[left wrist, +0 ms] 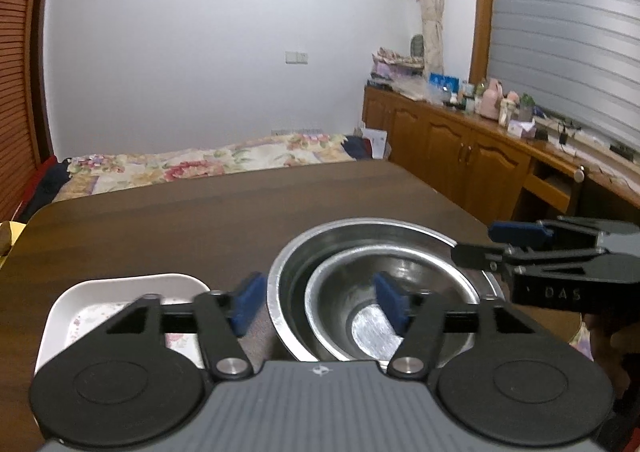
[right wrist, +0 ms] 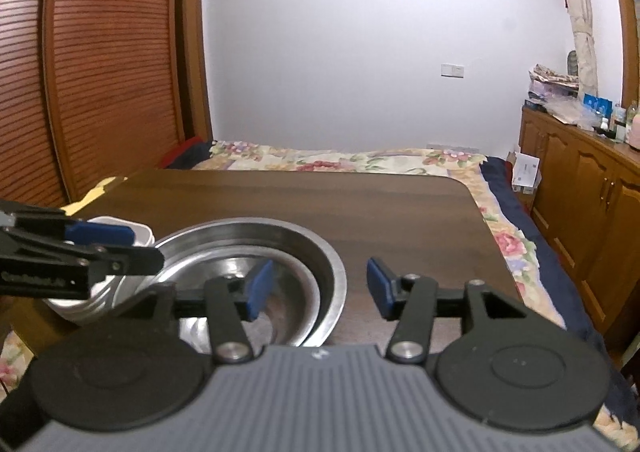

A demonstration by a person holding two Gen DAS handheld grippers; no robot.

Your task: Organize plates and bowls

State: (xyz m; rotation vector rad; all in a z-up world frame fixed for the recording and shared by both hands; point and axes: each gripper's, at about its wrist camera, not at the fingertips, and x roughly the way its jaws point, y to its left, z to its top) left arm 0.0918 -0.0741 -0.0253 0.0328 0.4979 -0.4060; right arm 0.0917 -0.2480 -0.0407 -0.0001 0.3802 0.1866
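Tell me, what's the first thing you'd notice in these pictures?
The shiny small metal bowl sitting inside the big metal bowl, near the front edge of the dark wooden table. Each bowl stack side has open blue-tipped jaws: the left gripper straddles the near left rim and the right gripper the right rim, gripping nothing. A white flowery tray sits left of the bowls.

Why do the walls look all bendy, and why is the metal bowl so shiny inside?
Left wrist view: the fisheye lens bows the wardrobe and window frame; room light glares off the flat bottom of the small steel bowl nested in the large steel bowl. Right wrist view: same bending at the edges, and the left gripper looks blurry.
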